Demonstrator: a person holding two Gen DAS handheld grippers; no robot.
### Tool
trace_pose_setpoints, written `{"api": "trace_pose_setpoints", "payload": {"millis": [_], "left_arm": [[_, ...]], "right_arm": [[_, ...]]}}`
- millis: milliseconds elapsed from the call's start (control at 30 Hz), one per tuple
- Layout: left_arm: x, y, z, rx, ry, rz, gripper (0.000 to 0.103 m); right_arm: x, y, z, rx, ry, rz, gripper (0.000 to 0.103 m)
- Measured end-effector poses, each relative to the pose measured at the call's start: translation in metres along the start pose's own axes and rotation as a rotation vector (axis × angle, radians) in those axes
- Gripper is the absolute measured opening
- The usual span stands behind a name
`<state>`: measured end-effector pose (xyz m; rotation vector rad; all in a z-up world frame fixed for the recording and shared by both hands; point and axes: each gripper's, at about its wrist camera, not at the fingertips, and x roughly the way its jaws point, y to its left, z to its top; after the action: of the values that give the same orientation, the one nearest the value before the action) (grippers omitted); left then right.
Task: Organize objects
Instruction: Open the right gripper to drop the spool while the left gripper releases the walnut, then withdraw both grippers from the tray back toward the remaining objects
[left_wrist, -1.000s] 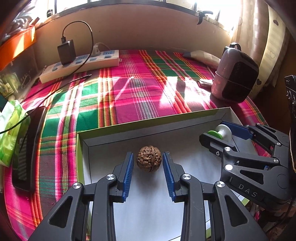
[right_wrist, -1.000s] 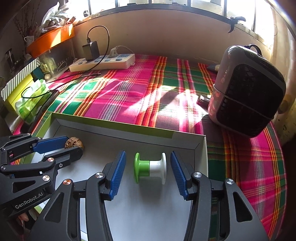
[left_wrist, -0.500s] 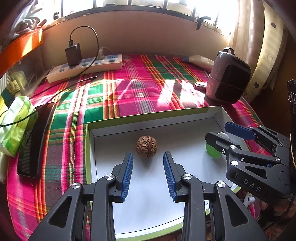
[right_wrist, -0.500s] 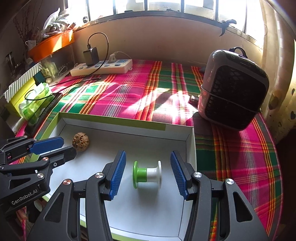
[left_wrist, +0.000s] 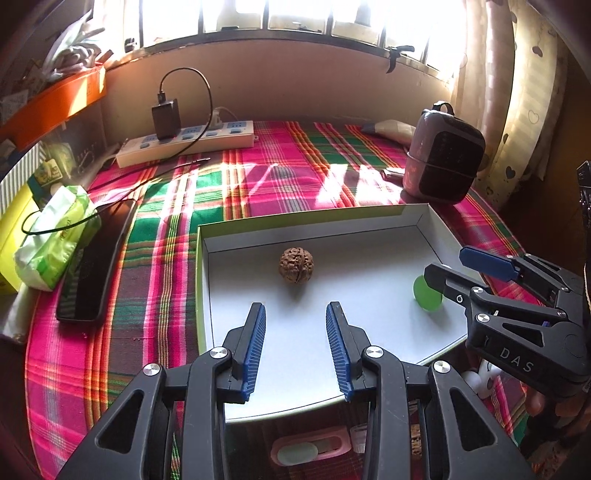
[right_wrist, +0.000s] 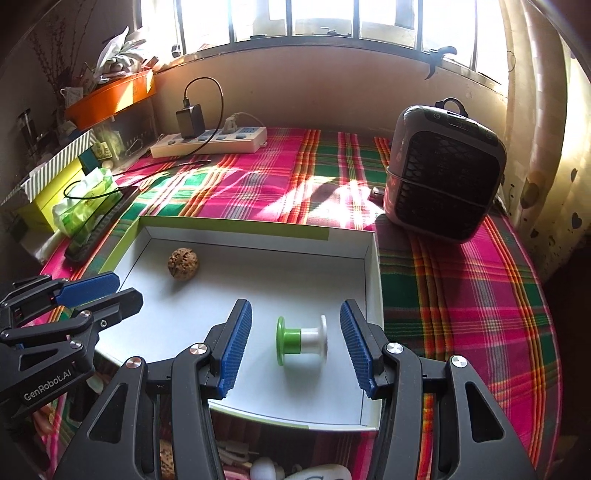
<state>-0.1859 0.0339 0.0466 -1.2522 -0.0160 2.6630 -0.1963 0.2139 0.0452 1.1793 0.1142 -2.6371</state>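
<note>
A shallow white box with green outer sides (left_wrist: 202, 280) (right_wrist: 258, 244) lies on the plaid cloth. A brown walnut (left_wrist: 296, 265) (right_wrist: 183, 264) rests on its floor toward the far left. A green-and-white spool (right_wrist: 301, 339) lies on its side near the right wall, and only its green flange (left_wrist: 426, 295) shows in the left wrist view. My left gripper (left_wrist: 295, 310) (right_wrist: 125, 288) is open, a short way back from the walnut and holding nothing. My right gripper (right_wrist: 295, 308) (left_wrist: 448, 264) is open, its blue pads standing well apart on either side of the spool without touching it.
A dark-grilled fan heater (right_wrist: 443, 173) stands right of the box. At the back lies a power strip (left_wrist: 184, 142) with a black charger. A black phone (left_wrist: 92, 266) and a green tissue pack (left_wrist: 55, 236) sit left. Small items lie below the table's near edge.
Both grippers have drawn back and slightly up from the box. The walnut and spool stay on its floor and now sit farther ahead of the fingers.
</note>
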Motion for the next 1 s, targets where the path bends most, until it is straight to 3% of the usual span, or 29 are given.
{"api": "trace_pose_setpoints", "payload": {"millis": [500, 633, 1000], "left_arm": [[-0.031, -0.002, -0.034, -0.001, -0.041, 0.025, 0.032], [-0.042, 0.002, -0.044, -0.019, -0.069, 0.046, 0.04], [-0.064, 0.012, -0.074, -0.055, -0.089, 0.044, 0.041]], "right_arm": [[-0.033, -0.001, -0.03, 0.02, -0.057, -0.01, 0.051], [-0.042, -0.005, -0.041, 0.033, -0.071, -0.002, 0.051], [-0.062, -0.021, -0.073, 0.061, -0.079, -0.026, 0.052]]}}
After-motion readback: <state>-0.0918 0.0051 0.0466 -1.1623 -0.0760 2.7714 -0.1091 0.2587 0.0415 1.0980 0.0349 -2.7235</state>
